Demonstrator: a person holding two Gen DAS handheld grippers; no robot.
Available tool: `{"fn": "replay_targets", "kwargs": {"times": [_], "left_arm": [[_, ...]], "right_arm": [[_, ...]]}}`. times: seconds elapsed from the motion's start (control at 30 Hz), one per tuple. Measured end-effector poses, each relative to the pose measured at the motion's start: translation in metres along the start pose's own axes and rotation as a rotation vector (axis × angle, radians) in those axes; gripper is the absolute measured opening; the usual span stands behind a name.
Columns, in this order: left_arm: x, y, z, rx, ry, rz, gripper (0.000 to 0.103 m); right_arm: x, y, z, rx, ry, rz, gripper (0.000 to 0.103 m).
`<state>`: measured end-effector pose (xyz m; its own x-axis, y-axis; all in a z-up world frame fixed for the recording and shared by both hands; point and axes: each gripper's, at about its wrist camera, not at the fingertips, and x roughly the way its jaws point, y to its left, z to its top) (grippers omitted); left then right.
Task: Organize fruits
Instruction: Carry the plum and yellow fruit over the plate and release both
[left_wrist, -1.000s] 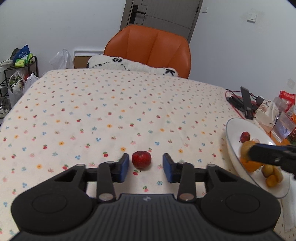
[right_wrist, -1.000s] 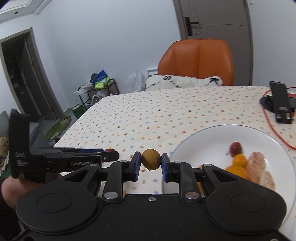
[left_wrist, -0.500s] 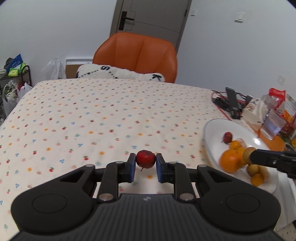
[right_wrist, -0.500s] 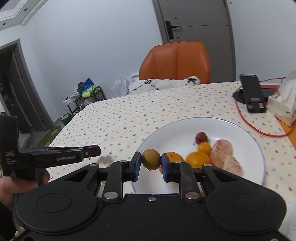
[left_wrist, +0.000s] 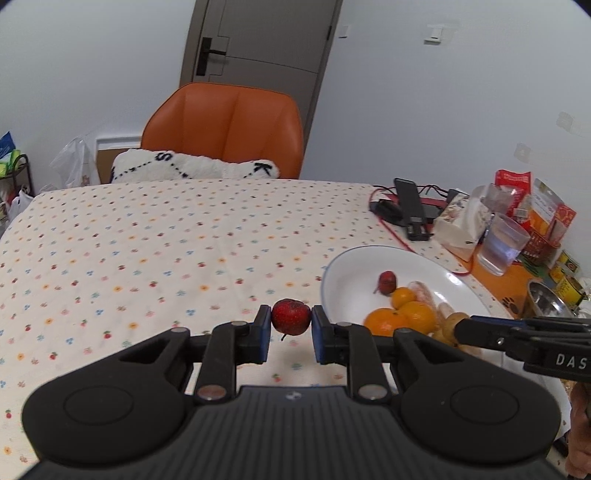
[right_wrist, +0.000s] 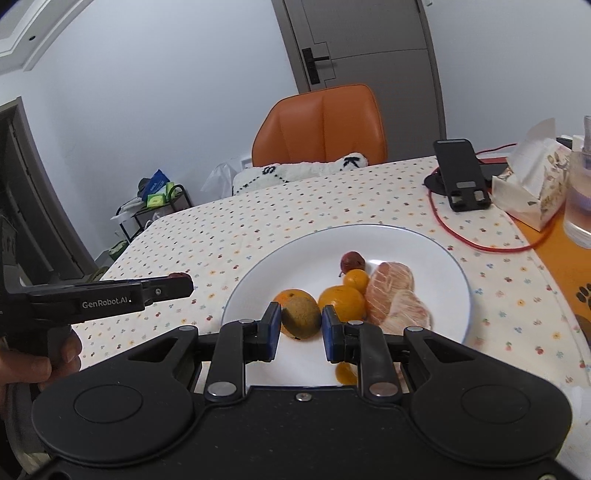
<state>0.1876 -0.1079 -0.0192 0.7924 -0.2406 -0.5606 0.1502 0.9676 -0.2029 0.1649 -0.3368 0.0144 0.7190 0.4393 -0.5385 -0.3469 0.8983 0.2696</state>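
The left gripper (left_wrist: 291, 332), which a second ago lay spread around the small red fruit (left_wrist: 291, 322), now pinches it, lifted clear of the surface beside the white plate (right_wrist: 436, 247). The right gripper (right_wrist: 301, 330) has carried its pinched brown round fruit (right_wrist: 301, 317) over the plate's near edge, ready to release.

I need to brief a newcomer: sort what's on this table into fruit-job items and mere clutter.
Job:
white plate
red fruit in left gripper
brown fruit in right gripper
oranges
peeled citrus segments

Clutter:
phone
red cable
tissue pack
glass
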Motion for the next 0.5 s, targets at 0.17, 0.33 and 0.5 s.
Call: {"fn": "replay_targets", "kwargs": {"times": [0.17,0.33,0.5], "left_arm": [[-0.004,-0.013,0.002,0.017,-0.005,-0.029,0.021],[-0.005,-0.026,0.003,0.035,-0.007,-0.054,0.021],[-0.004,-0.038,0.002,0.048,-0.003,-0.078,0.021]], "right_arm": [[-0.008,-0.006,-0.003,0.02,-0.012,-0.012,0.03],[-0.014,-0.013,-0.005,0.042,-0.021,-0.016,0.03],[-0.017,-0.016,-0.007,0.048,-0.022,-0.018,0.03]]}}
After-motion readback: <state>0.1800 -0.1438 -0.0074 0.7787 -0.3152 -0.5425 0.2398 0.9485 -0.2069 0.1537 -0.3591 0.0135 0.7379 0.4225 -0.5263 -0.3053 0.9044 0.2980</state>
